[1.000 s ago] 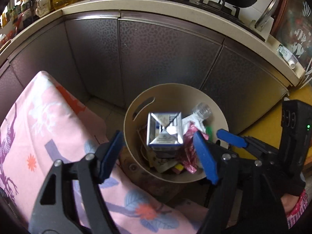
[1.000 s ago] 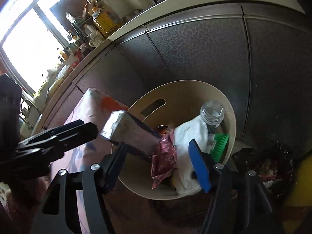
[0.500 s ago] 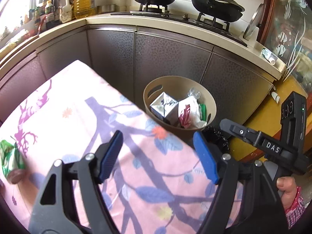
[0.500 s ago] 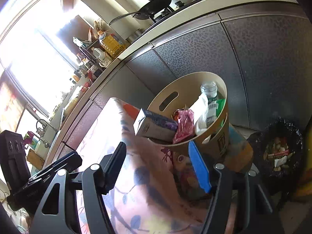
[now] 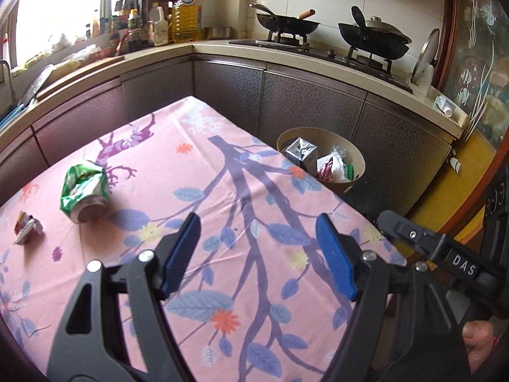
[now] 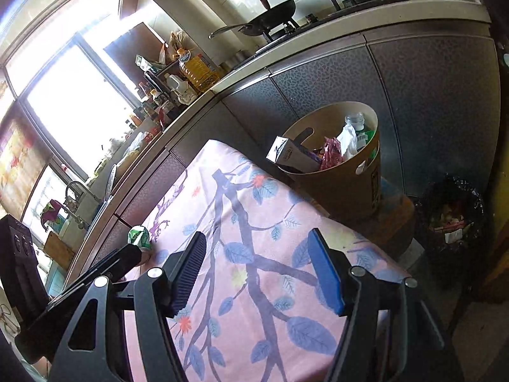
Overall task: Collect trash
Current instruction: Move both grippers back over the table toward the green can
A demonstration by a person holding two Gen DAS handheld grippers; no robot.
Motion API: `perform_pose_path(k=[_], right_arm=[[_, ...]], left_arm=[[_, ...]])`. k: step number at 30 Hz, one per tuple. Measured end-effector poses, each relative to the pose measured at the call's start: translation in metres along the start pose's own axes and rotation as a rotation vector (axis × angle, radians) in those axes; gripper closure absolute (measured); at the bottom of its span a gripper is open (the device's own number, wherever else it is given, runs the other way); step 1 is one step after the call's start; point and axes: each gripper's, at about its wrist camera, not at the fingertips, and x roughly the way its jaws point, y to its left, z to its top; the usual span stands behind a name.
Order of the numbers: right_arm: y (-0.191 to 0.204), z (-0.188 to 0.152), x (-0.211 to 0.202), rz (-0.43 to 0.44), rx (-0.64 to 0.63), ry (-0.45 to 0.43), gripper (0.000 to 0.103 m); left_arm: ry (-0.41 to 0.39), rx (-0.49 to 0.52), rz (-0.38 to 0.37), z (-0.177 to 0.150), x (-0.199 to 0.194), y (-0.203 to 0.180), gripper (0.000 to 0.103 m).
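A crushed green can (image 5: 84, 187) lies on the pink floral tablecloth (image 5: 222, 222) at the left, with a small red and white wrapper (image 5: 27, 227) beside it. The can (image 6: 139, 237) also shows in the right wrist view. Off the table's far corner stands a tan waste bin (image 5: 321, 159) holding a carton, a red wrapper, white paper and a clear bottle; the bin (image 6: 346, 172) shows here too. My left gripper (image 5: 259, 251) hangs open and empty over the table. My right gripper (image 6: 257, 267) is open and empty too, over the near right part of the table.
Dark cabinet fronts and a counter (image 5: 318, 63) with woks on a stove run behind the table. Bottles crowd the counter by the window (image 5: 152, 28). A black bag of rubbish (image 6: 451, 219) sits on the floor right of the bin. A hand (image 5: 477, 340) grips the right tool.
Both grippers have pulled back and up from over the bin to above the table. The can and the small wrapper came into view. Both stayed open and empty.
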Motion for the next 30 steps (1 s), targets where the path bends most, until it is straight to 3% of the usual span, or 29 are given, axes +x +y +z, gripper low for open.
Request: perform_pose_path(k=[7,30], right_arm=[[0.023,-0.002,-0.025,-0.014,-0.032,-0.049,0.040],[0.049,-0.020,-0.028,0.011,-0.062,-0.011,0.040]], left_arm=[[-0.035,0.006,-0.019,-0.011,-0.026,0.003,0.031],[-0.060,-0.052,0.013,-0.027,-0.050,0.025,0.026]])
